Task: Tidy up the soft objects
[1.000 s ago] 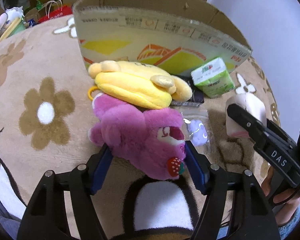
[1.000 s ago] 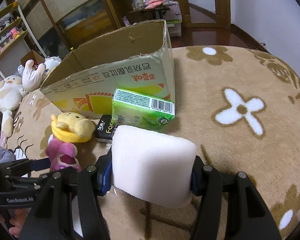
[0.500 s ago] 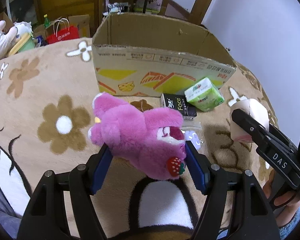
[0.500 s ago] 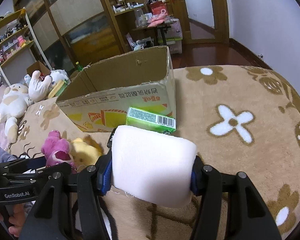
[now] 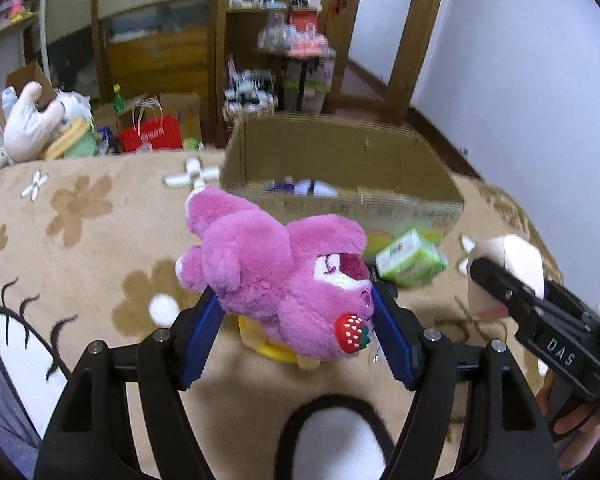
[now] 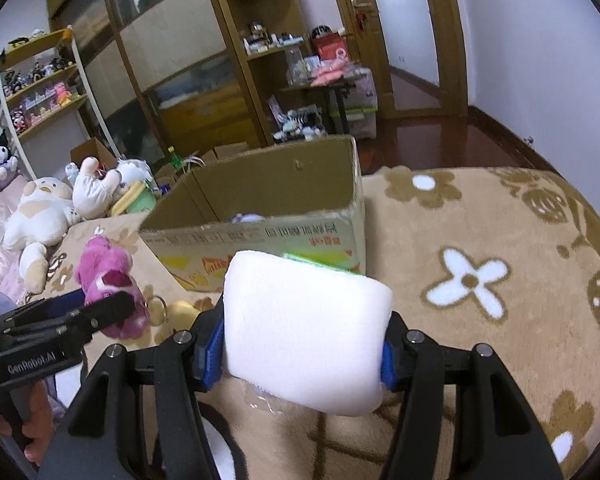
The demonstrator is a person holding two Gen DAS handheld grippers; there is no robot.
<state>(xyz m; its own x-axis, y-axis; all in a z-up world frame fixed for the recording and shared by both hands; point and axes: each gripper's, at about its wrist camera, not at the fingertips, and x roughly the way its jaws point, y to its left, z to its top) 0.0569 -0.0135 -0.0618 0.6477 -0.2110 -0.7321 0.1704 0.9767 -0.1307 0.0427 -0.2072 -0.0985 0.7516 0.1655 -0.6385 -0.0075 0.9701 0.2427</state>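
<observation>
Left gripper (image 5: 296,316) clamps the fluffy pink plush bear (image 5: 276,268), its jaws just easing a touch wider, bear aloft before the open brown cardboard box (image 5: 340,168). Right gripper (image 6: 304,344) squeezes the soft white foam block (image 6: 304,328) above the beige flowered blanket (image 6: 480,240).

Plush bear (image 5: 276,276) between the left claw's (image 5: 296,332) pads above the rug (image 5: 80,240), another plush toy (image 5: 276,350) beneath it, cardboard box (image 5: 340,172) behind, carton (image 5: 412,262) before the box, foam block (image 6: 304,332) in the right claw (image 6: 300,352), shelves (image 6: 40,80) beyond.

A tan flower-patterned blanket (image 6: 500,216) carries an open cardboard box (image 6: 300,236), a green packet (image 5: 412,260) and a yellow plush (image 5: 268,340).
</observation>
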